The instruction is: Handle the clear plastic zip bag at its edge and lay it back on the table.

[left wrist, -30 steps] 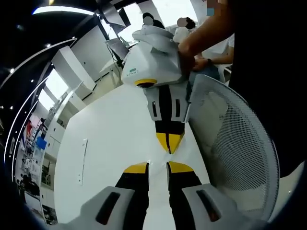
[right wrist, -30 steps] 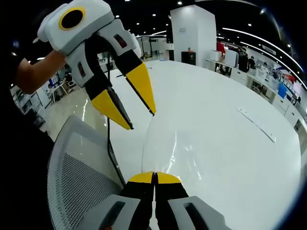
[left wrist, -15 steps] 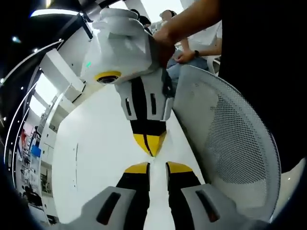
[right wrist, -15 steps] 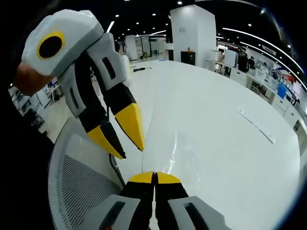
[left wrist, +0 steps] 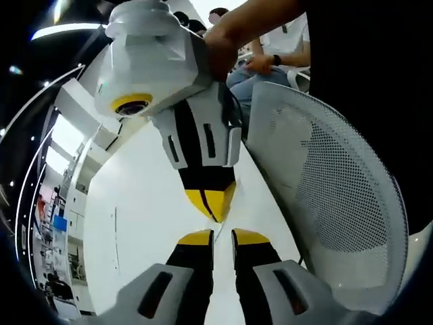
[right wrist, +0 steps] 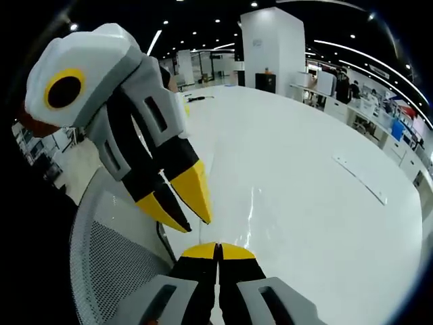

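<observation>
Nearest in the right gripper view, the right gripper (right wrist: 218, 251) had its yellow-tipped jaws pressed together, clenched on the near edge of the clear plastic zip bag (right wrist: 254, 210). The film itself was barely readable; only a faint glossy crease and a curved outline showed it stretching away from the jaws, low over the white table (right wrist: 318, 203). Whether it was lying flat or hanging slightly lifted could not be told.

In the left gripper view, the left gripper (left wrist: 222, 237) had its jaws a little apart, released, with nothing seen between them, poised tip to tip just beside the right gripper's closed jaws. The same left gripper (right wrist: 181, 208) appeared in the right gripper view, angled down toward the bag's edge beside a white mesh chair back (right wrist: 111, 264).

Judged from this, the edge grasp was in place on the right side, while the left had not taken hold. Laying the bag down and letting go remained to be done.

Farther off, a thin pale strip (right wrist: 362, 176) lay on the table well apart from the bag, and seated people (left wrist: 270, 57) showed beyond the table's end
</observation>
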### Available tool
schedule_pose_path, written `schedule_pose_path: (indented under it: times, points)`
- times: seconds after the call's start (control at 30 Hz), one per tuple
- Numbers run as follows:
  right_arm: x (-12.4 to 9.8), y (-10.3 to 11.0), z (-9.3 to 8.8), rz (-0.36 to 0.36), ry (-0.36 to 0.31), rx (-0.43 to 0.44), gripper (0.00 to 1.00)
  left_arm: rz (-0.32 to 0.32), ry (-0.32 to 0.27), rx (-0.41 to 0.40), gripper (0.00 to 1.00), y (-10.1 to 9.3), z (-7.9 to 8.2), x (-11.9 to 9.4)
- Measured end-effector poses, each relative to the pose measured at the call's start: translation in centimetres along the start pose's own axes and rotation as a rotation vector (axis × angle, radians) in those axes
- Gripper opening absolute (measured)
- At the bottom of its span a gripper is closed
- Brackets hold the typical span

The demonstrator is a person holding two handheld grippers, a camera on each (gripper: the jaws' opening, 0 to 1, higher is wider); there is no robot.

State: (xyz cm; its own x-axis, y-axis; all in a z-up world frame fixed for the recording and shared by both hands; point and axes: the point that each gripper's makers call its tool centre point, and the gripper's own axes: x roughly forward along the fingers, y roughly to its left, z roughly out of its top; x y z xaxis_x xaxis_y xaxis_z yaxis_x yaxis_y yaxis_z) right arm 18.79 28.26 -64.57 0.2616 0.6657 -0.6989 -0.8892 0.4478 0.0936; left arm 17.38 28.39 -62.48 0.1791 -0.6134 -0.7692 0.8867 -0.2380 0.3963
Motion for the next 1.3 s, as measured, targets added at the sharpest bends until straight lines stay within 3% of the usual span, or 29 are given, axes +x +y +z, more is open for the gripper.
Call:
schedule_pose_path:
  times: [0.23, 0.4, 0.6, 1.3]
  points:
    - [-0.2, -0.2, 0.3, -0.015, -0.017, 0.006, 0.0, 0.008, 0.022, 0.038, 0.0, -0.3, -0.4, 0.6]
    - [-0.4, -0.7, 0.7, -0.035, -0.031, 0.02, 0.0, 0.033, 0.032, 0.046, 0.0, 0.0, -0.8, 0.6]
    - [-0.5, -1.8, 1.4, -0.071, -0.06, 0.039, 0.0, 0.08, 0.032, 0.021, 0.0, 0.5, -1.2, 0.4]
    - [-1.5, -3.5, 3.2, -0.154, -0.134, 0.076, 0.0, 0.108, 0.036, -0.096, 0.0, 0.3, -3.4, 0.2]
